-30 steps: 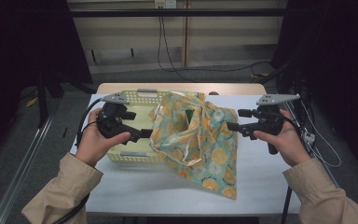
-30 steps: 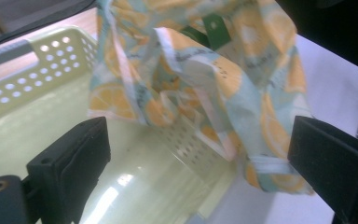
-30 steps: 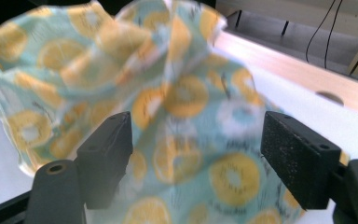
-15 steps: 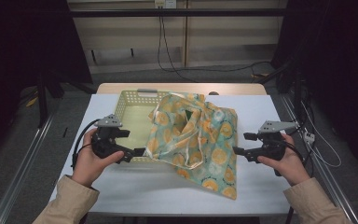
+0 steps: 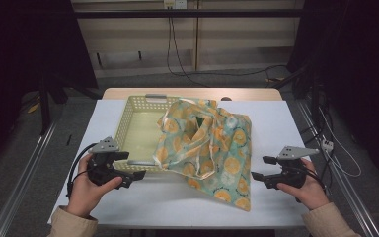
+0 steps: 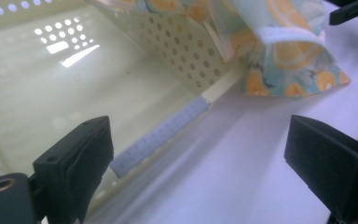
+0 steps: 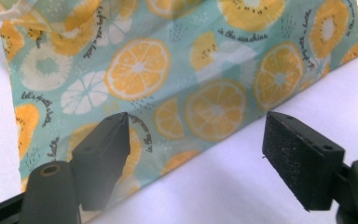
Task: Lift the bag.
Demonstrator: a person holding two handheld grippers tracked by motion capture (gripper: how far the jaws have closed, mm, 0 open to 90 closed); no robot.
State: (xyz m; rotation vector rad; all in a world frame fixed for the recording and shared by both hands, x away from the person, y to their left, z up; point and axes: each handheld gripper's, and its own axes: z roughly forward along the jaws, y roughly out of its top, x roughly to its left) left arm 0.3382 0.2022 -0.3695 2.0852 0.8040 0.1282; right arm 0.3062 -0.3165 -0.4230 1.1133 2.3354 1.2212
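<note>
Presently the fruit-print bag [image 5: 212, 148] is lying between both wide-open, empty grippers, its near edge closer to the right gripper [image 5: 259, 168] than the left gripper [image 5: 134, 165].

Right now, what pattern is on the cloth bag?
Teal with orange citrus slices on the bag, clearest in the right gripper view.

looks like a lab recording bay to me: white table [image 5: 128, 207], black curtains [image 5: 24, 44], floor rails [image 5: 27, 168], loose cables [image 5: 177, 54].
</note>
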